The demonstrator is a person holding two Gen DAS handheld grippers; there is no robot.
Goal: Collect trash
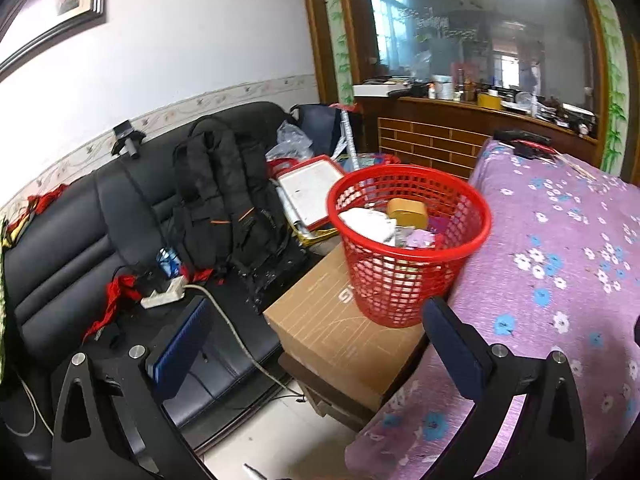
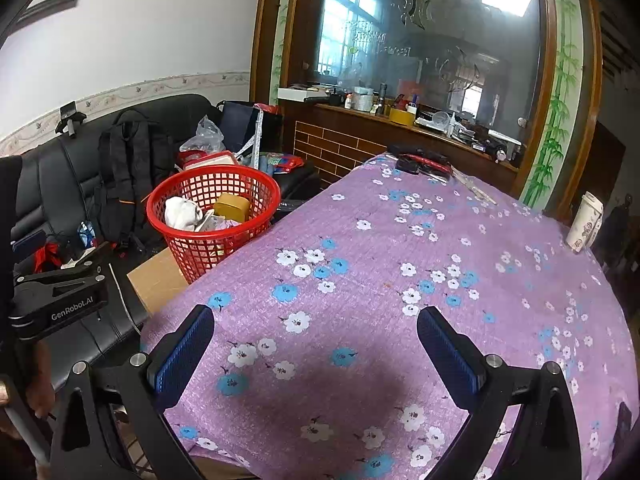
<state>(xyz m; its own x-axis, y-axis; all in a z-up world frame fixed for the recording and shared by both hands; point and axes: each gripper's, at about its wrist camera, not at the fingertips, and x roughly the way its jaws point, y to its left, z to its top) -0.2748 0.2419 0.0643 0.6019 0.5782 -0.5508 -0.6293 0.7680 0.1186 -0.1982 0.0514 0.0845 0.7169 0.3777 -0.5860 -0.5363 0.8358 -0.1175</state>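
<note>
While both pairs of tongs stand wide apart with nothing between their blue pads, the right tongs (image 2: pixel 316 344) hover over the near part of the counter (image 2: pixel 400 240), whose purple flowered cloth lies bare across its whole middle. The left tongs (image 1: pixel 316 340) hang off the counter's left edge, over the gap between the cloth and a black sofa (image 1: pixel 72 248); in the right wrist view the left tool shows at the far left edge, with part of a hand below it.

Just beyond the left tongs a cardboard box (image 1: pixel 336 320) sits tight against the counter's side, and on it stands the red basket (image 1: pixel 408 240), its rim touching or nearly touching the cloth edge. Inside lies the trash: a white crumpled piece (image 2: pixel 182 212), a tan box (image 2: pixel 232 206) and some pale scraps that are hard to make out.

On the sofa, left of the basket, are a white power strip (image 1: pixel 164 294) with its cord and a black backpack (image 1: pixel 224 200); behind it is more clutter, partly hidden by the basket.

At the counter's far end lie dark and red objects (image 2: pixel 420 162), too small to tell. A patterned paper roll (image 2: pixel 586 220) stands at the far right edge. Past that, a wooden ledge under a glass panel holds many small items, blurred.
</note>
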